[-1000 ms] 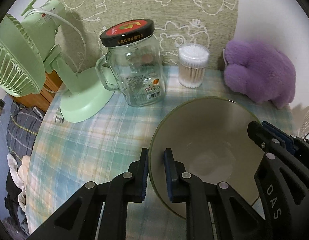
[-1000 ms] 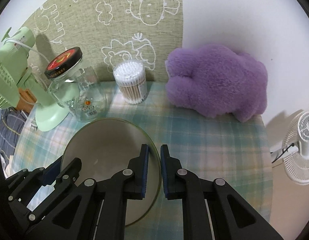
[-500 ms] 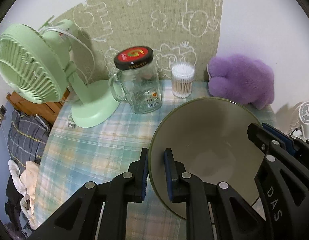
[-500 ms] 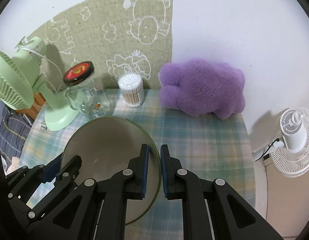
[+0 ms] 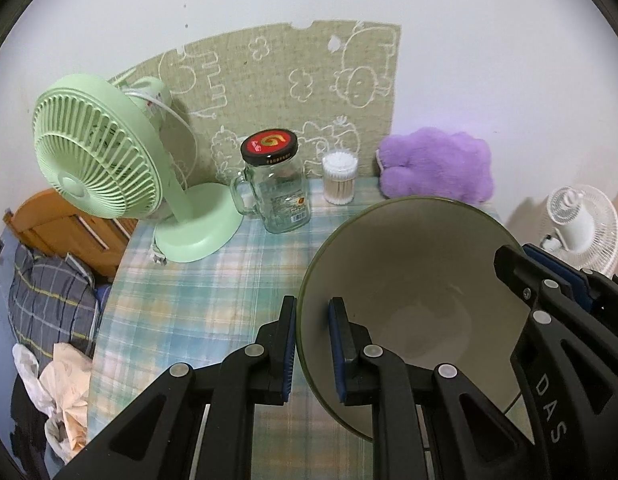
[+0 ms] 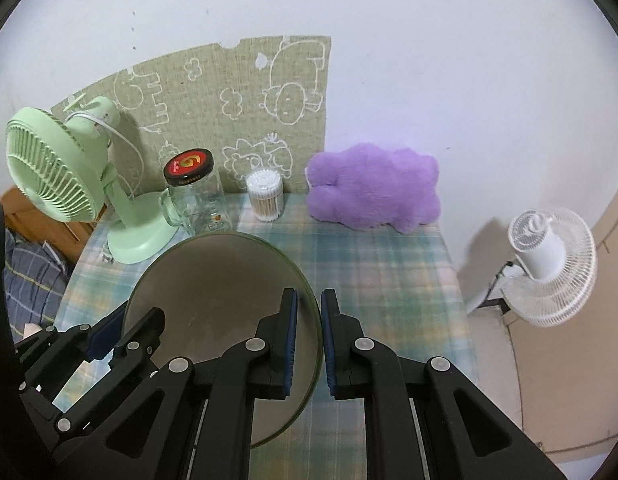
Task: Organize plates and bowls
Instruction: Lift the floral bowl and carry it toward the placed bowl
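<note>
A: They've lifted the bowl [image 5: 409,292] clear of the table [image 5: 197,296] since a second ago; it fills the lower right of the left view

B: Left gripper [image 5: 312,344] and right gripper [image 6: 309,336] each clenched on opposite rims?

A: Yes, so it's ready to carry off. Fan [image 5: 97,168], jar [image 5: 277,184], cotton swabs [image 5: 340,178] and purple plush [image 5: 437,168] crowd the frame's upper half, well apart from it

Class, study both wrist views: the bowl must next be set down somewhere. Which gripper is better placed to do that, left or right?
Neither alone. The left gripper clamps the bowl's left rim and the right gripper clamps the opposite rim, so both should probably lower it together; releasing either side would likely tip it.
</note>
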`<state>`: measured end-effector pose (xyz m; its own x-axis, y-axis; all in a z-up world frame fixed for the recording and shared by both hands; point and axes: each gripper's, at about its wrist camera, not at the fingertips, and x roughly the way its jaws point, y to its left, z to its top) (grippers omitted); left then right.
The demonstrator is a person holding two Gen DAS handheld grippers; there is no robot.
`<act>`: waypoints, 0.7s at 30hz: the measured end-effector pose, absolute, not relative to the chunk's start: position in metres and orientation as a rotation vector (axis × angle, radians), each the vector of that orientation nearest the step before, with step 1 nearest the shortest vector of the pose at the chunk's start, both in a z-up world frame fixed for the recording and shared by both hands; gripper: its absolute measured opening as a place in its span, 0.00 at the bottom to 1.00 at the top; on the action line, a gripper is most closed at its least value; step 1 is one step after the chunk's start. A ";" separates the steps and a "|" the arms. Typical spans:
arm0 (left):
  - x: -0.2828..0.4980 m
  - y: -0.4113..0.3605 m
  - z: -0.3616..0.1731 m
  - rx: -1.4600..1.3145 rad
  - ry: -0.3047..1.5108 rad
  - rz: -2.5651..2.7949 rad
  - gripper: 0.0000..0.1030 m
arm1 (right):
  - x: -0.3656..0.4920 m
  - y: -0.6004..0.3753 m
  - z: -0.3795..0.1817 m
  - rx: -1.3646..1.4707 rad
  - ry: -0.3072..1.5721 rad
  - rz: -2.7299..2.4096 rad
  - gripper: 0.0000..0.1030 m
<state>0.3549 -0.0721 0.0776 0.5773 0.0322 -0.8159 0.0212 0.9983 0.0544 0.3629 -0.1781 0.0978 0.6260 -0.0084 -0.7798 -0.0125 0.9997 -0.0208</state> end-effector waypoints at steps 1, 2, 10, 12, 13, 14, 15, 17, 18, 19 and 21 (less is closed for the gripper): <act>0.350 -0.072 0.081 0.063 0.948 -0.003 0.12 | 0.358 -0.178 0.100 -0.024 0.892 -0.003 0.15; 0.345 -0.071 0.083 0.065 0.941 -0.009 0.12 | 0.350 -0.176 0.105 -0.023 0.887 -0.013 0.15; 0.309 -0.057 0.095 0.061 0.912 -0.035 0.12 | 0.308 -0.159 0.121 -0.024 0.863 -0.041 0.15; 0.298 -0.053 0.096 0.062 0.913 -0.041 0.12 | 0.297 -0.155 0.122 -0.022 0.863 -0.045 0.15; 0.293 -0.050 0.096 0.061 0.914 -0.045 0.12 | 0.291 -0.152 0.122 -0.022 0.864 -0.048 0.15; 0.288 -0.049 0.096 0.063 0.915 -0.050 0.12 | 0.285 -0.150 0.122 -0.020 0.866 -0.052 0.15; 0.284 -0.047 0.096 0.064 0.914 -0.052 0.12 | 0.281 -0.148 0.122 -0.018 0.868 -0.055 0.15; 0.273 -0.042 0.097 0.066 0.908 -0.056 0.12 | 0.268 -0.143 0.122 -0.010 0.871 -0.054 0.15; 0.267 -0.040 0.098 0.070 0.907 -0.060 0.12 | 0.264 -0.141 0.122 -0.007 0.872 -0.055 0.15; 0.262 -0.038 0.098 0.070 0.905 -0.063 0.12 | 0.258 -0.139 0.122 -0.005 0.872 -0.057 0.15; 0.253 -0.035 0.097 0.066 0.907 -0.069 0.12 | 0.248 -0.136 0.123 -0.002 0.870 -0.061 0.15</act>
<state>0.2534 -0.0346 0.0973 0.6143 -0.0315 -0.7884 0.0876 0.9958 0.0284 0.2476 -0.1356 0.1229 0.6430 -0.0546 -0.7639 0.0531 0.9982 -0.0266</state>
